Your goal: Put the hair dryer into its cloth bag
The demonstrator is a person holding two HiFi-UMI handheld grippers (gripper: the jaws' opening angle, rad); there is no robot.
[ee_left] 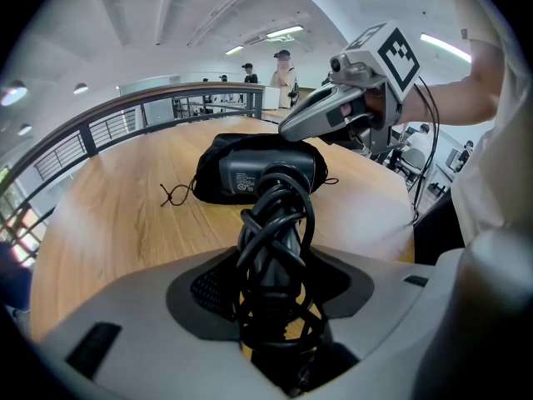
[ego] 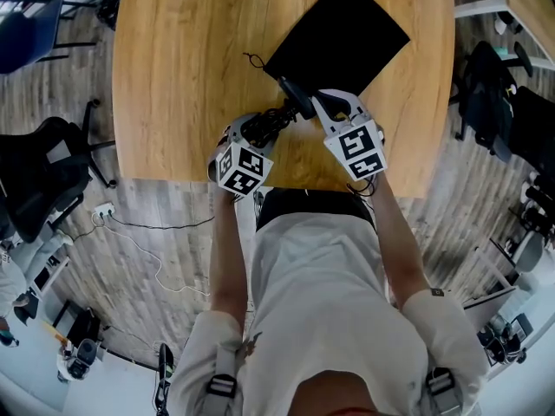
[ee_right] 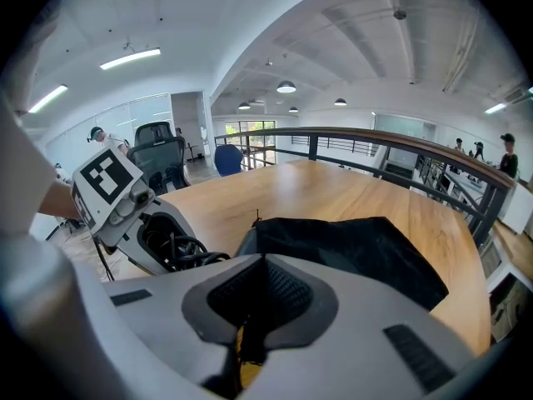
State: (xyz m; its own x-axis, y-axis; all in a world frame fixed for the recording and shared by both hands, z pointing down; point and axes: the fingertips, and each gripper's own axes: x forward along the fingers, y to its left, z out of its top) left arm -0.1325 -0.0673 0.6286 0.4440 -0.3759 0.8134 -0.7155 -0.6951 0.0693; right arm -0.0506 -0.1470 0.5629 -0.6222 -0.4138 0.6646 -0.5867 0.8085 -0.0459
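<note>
Hair dryer (ee_left: 268, 180), dark grey, cord-wrapped handle clamped in left tool (ee_left: 271, 300); right tool (ee_right: 250, 327) pinches cloth bag (ee_right: 366, 248).

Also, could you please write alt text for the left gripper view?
The left gripper clamps the hair dryer by its cord-wrapped handle, its head partly inside the cloth bag on the table. The right gripper holds the bag's upper edge.

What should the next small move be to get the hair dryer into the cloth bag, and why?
Probably slide the left gripper forward: it grips the hair dryer by its cord-wrapped handle, the head sits at the mouth of the cloth bag, and the right gripper seems to pinch the bag's edge.
</note>
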